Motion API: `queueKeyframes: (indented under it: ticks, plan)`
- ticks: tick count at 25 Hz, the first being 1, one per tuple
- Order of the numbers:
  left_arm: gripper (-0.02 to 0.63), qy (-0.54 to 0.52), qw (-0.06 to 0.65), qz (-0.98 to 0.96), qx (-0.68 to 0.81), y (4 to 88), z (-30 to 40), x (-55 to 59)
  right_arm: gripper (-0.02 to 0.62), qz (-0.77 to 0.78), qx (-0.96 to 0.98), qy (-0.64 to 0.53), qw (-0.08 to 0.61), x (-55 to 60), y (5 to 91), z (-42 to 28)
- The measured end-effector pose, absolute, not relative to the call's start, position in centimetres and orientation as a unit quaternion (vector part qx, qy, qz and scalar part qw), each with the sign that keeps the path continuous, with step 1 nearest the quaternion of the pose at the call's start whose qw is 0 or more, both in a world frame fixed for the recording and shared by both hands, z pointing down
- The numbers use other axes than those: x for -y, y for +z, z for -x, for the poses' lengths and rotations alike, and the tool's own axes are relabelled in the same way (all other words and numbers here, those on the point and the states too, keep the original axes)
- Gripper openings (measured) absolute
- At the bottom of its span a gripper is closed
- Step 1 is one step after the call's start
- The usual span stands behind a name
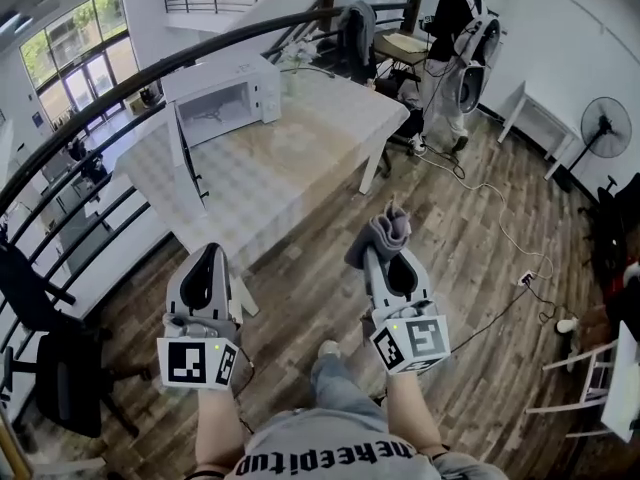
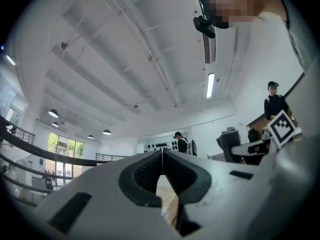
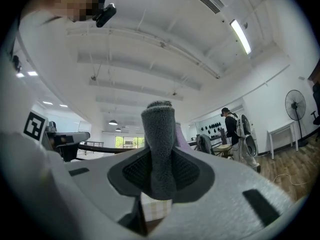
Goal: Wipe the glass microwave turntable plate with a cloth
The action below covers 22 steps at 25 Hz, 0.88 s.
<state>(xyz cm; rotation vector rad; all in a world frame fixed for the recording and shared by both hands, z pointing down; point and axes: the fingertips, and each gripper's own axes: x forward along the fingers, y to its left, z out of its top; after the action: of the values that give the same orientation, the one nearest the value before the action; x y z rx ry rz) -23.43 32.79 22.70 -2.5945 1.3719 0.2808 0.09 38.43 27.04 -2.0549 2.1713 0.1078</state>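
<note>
Nearest the camera, the person's two forearms reach forward over the wooden plank floor [image 1: 470, 268], each hand holding a grey two-jaw gripper with a marker cube at its rear. The left gripper [image 1: 210, 255] has its jaws pressed together at the tips, and its own view [image 2: 162, 156] shows nothing between the ribbed black pads. The right gripper [image 1: 386, 248] is clamped on a thick grey fleecy cloth [image 1: 381, 234]. In the right gripper view the folded cloth [image 3: 159, 144] stands upright between the two pads of that gripper [image 3: 159, 176] and rises above them.

Both grippers hang in the air, short of the near corner of a long table with a pale checked cover [image 1: 290, 168]. At the table's far end sits a white microwave oven [image 1: 245, 88], its door [image 1: 186, 158] swung wide open towards the table's left edge. The glass turntable plate cannot be made out in the dim cavity [image 1: 215, 116] at this size.

Left of the table a black curved railing [image 1: 120, 83] runs past. Beyond the table, near the back wall, another person in dark clothes [image 1: 447, 43] stands, and a pedestal fan [image 1: 603, 128] stands at the right.
</note>
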Motion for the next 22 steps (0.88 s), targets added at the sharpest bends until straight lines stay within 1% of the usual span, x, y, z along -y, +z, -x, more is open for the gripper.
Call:
queueKeyframes:
  ticks: [12,19,22]
  plan:
    - [0.011,0.101,0.114,0.856,-0.494,20.4,16.6,-20.7,0.103,0.645,-0.759,0.048,0.079,-24.0,24.8,-6.5]
    - [0.012,0.104,0.122,0.853,-0.496,20.6,12.2,-16.7,0.103,0.635,-0.767,0.04,0.08,-19.0,25.6,-10.5]
    - [0.011,0.098,0.115,0.852,-0.501,21.0,11.5,-14.9,0.103,0.63,-0.772,0.033,0.078,-17.2,26.1,-11.1]
